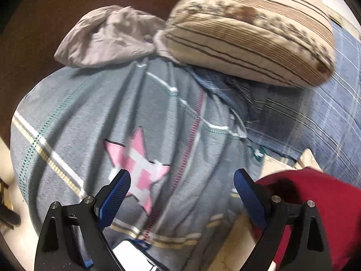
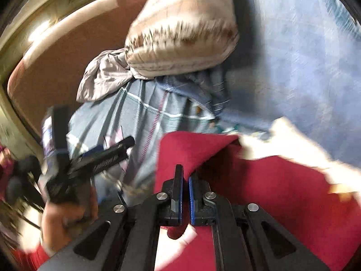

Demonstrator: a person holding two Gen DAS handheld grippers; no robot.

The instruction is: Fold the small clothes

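Striped pillow beside crumpled grey cloth (both on bedding)

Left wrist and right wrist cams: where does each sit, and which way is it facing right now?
Left wrist: on the left gripper, jaws open above the grey star bedcover; no hand shows.
Right wrist: on the right gripper, shut on the red garment; the left gripper and the left hand show.
Shared: striped pillow, grey cloth, bedcover, red garment.

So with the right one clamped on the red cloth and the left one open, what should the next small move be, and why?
Probably bring the left hand-held gripper over to the red garment and pinch a free edge. The right hand-held gripper is shut on it, while the left hangs open over the grey star-print bedcover, holding nothing.
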